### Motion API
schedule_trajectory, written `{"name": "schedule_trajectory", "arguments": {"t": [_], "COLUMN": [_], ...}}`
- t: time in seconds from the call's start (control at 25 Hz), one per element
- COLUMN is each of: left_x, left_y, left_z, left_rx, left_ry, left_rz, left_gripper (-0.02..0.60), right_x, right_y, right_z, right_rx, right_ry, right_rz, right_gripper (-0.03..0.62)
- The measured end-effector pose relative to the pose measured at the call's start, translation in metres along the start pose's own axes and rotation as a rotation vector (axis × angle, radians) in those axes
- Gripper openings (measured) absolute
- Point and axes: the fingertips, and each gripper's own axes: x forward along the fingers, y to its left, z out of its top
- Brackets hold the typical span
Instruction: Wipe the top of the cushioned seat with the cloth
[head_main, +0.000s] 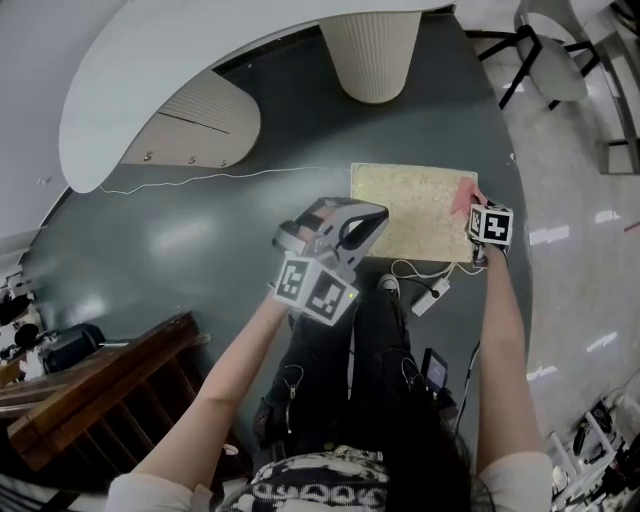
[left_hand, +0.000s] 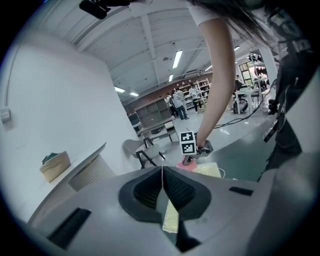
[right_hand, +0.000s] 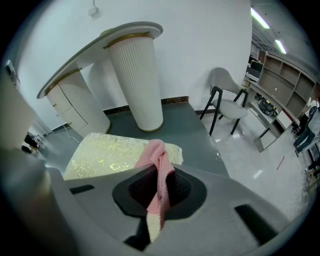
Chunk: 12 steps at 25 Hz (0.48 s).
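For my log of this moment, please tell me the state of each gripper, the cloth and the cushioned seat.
Cushioned seat: lying flat, top bare except at one corner.
Cloth: pink, bunched, over that corner; whether it touches is unclear.
Right gripper: shut on the cloth.
Left gripper: jaws together, holding nothing, near the seat's left edge.

Grey left claw (left_hand: 162, 182) (black-and-white marker cube (head_main: 315, 290)), pale sleeves (head_main: 515, 478).
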Motion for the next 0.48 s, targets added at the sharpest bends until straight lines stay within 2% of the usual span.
{"name": "schedule_trajectory", "arguments": {"t": [0.2, 0.48], "left_x": [-0.001, -0.015], "left_y": [-0.005, -0.003], "left_z": [0.009, 0.015], "left_rx": [-0.005, -0.007], "left_ry": [0.003, 0.017], "left_rz": [-0.009, 0.005], "left_gripper": [0.008, 0.007], "right_x": [-0.023, -0.043], "right_y": [0.020, 0.110], "right_z": [0.014, 0.023], "right_rx": [-0.003, -0.084], "right_ry": [-0.078, -0.126], "right_rz": [0.083, 0.270], "right_gripper": [0.009, 0.009]}}
